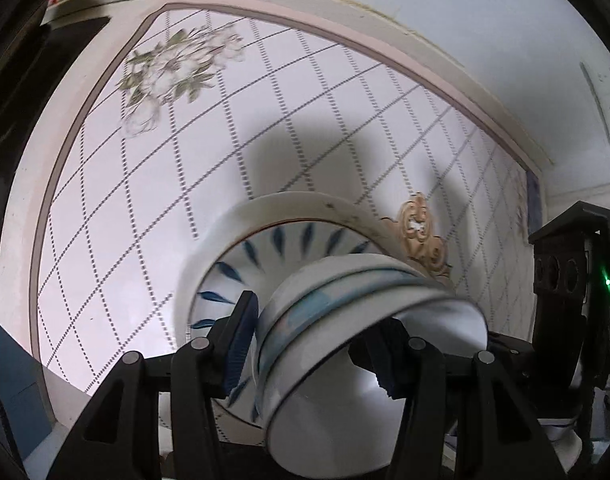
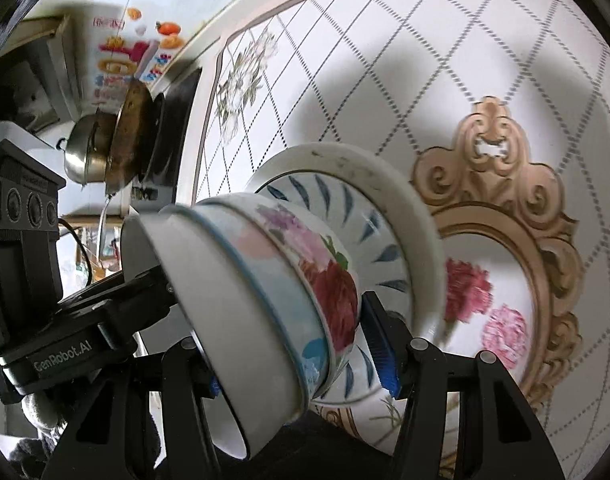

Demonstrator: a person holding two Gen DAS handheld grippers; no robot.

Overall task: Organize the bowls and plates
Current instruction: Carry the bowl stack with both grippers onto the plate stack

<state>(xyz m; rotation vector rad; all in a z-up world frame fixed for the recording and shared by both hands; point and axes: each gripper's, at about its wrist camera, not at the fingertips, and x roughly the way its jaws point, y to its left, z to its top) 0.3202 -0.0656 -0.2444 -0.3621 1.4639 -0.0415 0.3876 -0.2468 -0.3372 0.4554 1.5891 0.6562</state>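
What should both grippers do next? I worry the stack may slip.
Probably lower it level onto the tabletop before releasing. The left gripper and right gripper clamp opposite sides of the nested bowls on plates; the stack looks tilted above the table.

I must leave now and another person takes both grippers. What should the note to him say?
Left gripper: shut on the stack of bowls, one side.
Right gripper: shut on the same stack, other side.
Stack: a white bowl on top, a floral bowl under it, then a blue-leaf bowl and a wide white plate. It is held tilted, above the tiled table.
Done: dishes are nested in one stack.
Left: bring the stack level and set it down, then release both grippers.
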